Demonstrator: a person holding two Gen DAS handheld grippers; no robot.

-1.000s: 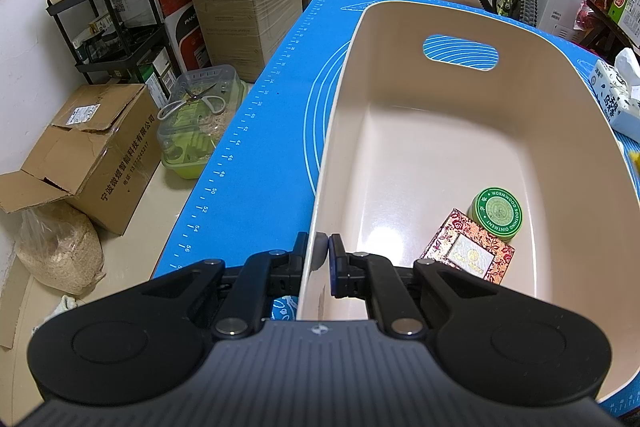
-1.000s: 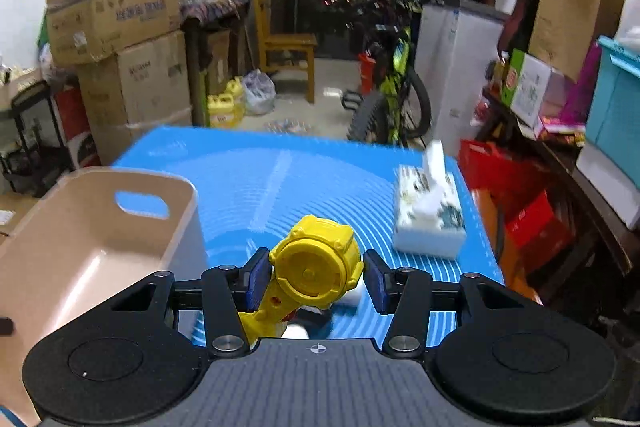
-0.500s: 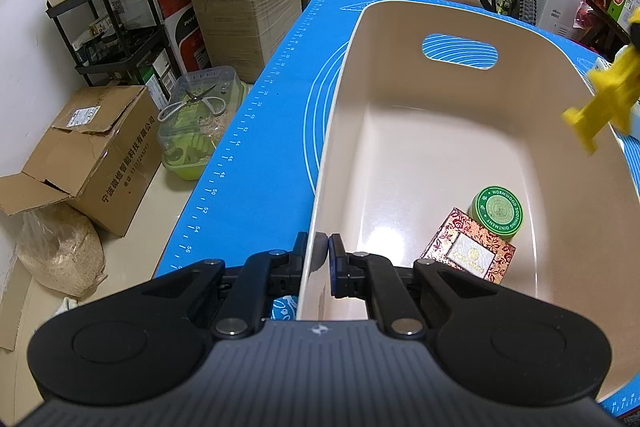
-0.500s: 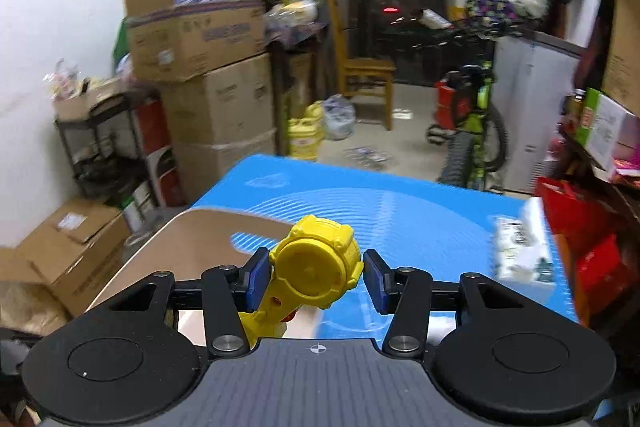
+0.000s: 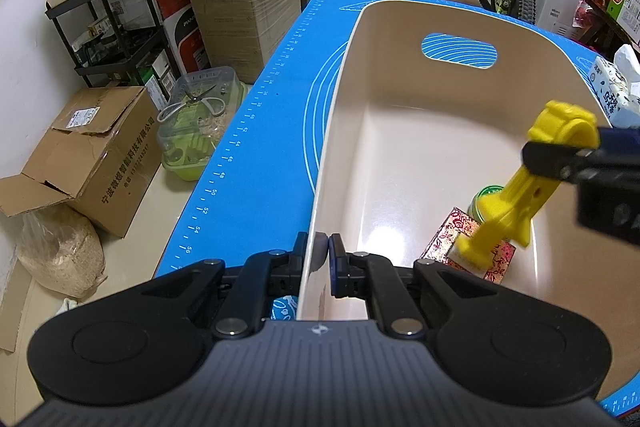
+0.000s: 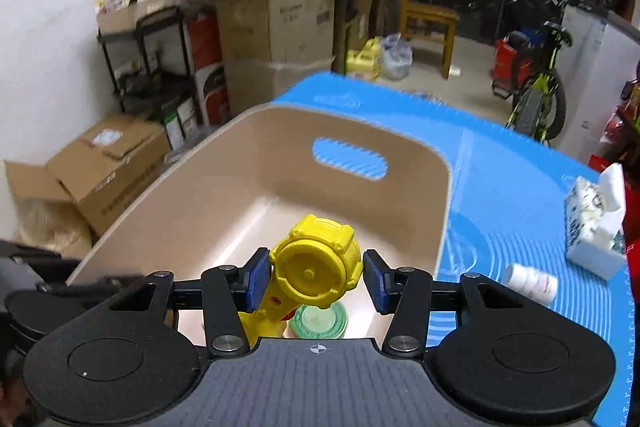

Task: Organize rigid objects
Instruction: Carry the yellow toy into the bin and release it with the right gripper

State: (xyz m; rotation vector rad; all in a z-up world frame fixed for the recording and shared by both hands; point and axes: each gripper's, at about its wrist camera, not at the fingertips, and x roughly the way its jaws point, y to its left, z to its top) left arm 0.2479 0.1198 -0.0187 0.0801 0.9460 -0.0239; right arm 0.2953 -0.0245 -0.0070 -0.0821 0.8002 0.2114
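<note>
My left gripper point(image 5: 322, 251) is shut on the near wall of the beige bin point(image 5: 340, 99) and pinches its rim. A green round tin point(image 5: 486, 197) and a red patterned box point(image 5: 452, 231) lie on the bin's floor near that end. My right gripper point(image 6: 316, 277) is shut on the round knobbed head of a yellow plastic toy point(image 6: 316, 267), whose handle hangs down. In the left wrist view the yellow toy point(image 5: 520, 195) hovers inside the bin's right side, just above the tin and the box. The green tin point(image 6: 318, 321) shows right under the toy.
The bin stands on a blue mat point(image 5: 260, 147). To the bin's right on the mat lie a white bottle point(image 6: 530, 283) and a tissue pack point(image 6: 592, 227). Left of the table, cardboard boxes point(image 5: 92, 163) and a clear plastic container point(image 5: 200, 123) sit on the floor.
My right gripper has carried the yellow toy leftward from over the mat to over the bin and a little lower. The left gripper has kept still on the bin wall.
</note>
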